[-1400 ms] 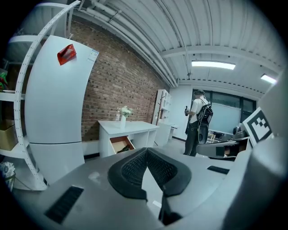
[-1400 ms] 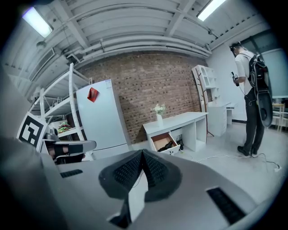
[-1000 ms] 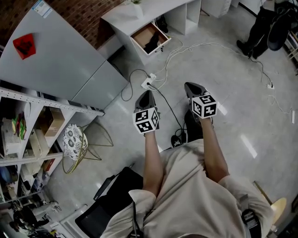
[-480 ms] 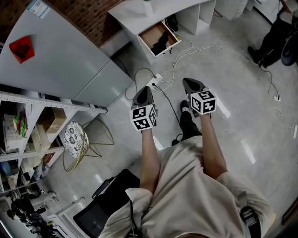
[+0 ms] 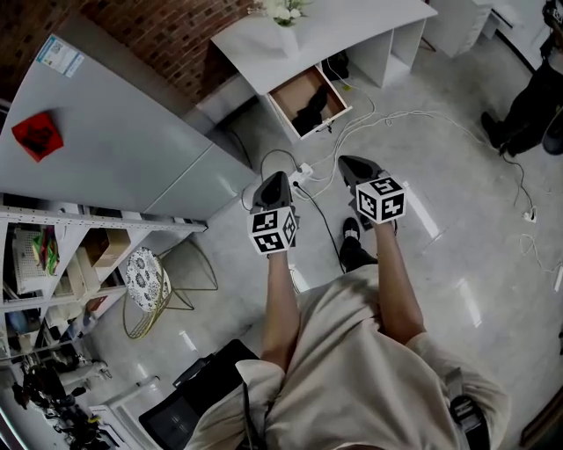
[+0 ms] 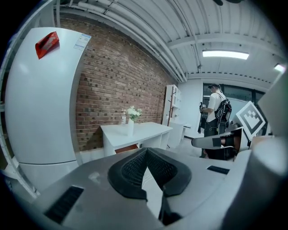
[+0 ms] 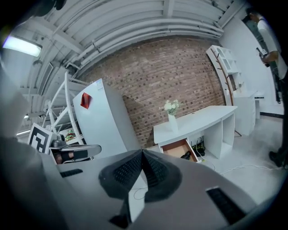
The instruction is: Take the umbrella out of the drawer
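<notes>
A white desk [image 5: 352,22] stands against the brick wall with its wooden drawer [image 5: 332,112] pulled open. A dark folded umbrella [image 5: 312,107] lies inside the drawer; it also shows in the right gripper view as a dark shape [image 7: 186,156] in the drawer [image 7: 175,147]. My left gripper [image 5: 274,177] and right gripper [image 5: 345,162] are held side by side over the floor, well short of the desk. Both are shut and empty, pads meeting at the tips [image 6: 146,150] [image 7: 142,152]. Each gripper view shows the other gripper at its edge.
A tall grey refrigerator [image 5: 114,149] stands left of the desk. A power strip [image 5: 301,170] and cables lie on the floor between me and the drawer. Metal shelving [image 5: 53,264] and a wire stool [image 5: 145,279] are at the left. A person [image 5: 528,105] stands far right. A flower vase [image 5: 286,18] sits on the desk.
I have walked toward the desk: the desk and open drawer sit lower and larger in the head view. Both grippers moved forward together and stayed shut.
</notes>
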The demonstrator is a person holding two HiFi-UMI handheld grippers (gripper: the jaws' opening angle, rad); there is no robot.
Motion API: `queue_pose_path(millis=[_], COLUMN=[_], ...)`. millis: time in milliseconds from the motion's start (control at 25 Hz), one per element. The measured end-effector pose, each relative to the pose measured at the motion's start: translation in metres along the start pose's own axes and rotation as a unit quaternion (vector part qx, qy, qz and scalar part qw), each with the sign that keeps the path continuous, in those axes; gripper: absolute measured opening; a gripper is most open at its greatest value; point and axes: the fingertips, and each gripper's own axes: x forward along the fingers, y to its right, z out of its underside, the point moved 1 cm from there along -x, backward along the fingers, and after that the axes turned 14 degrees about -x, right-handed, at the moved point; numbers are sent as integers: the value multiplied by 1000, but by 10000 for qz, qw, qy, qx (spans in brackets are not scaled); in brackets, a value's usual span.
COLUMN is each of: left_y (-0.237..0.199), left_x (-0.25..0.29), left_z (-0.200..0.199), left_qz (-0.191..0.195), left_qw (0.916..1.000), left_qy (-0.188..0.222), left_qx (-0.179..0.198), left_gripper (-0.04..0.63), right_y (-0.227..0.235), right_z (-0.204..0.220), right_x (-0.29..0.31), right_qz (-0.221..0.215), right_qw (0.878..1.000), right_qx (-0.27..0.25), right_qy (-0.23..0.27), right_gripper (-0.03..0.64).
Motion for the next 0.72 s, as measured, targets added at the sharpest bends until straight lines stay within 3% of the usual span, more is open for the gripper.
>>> queue_pose_path(millis=[360, 600, 720], left_y=[9, 19, 26], left_x=[73, 116, 127], left_z=[-44, -49, -47], left_qz=[59, 32, 35], left_qw=[9999, 9997, 9999], left_qy=[60, 49, -23], left_qx=[88, -247, -156], left_gripper=[9, 9, 9], right_y=[73, 114, 127], right_z=[-23, -18, -14], right_x=[46, 64, 65], right_qz=[-156, -268, -248], right_qw=[9999, 9994, 9991], right_qx=[38, 183, 315], right_qy=[-38, -145, -151], right_gripper=[67, 67, 67])
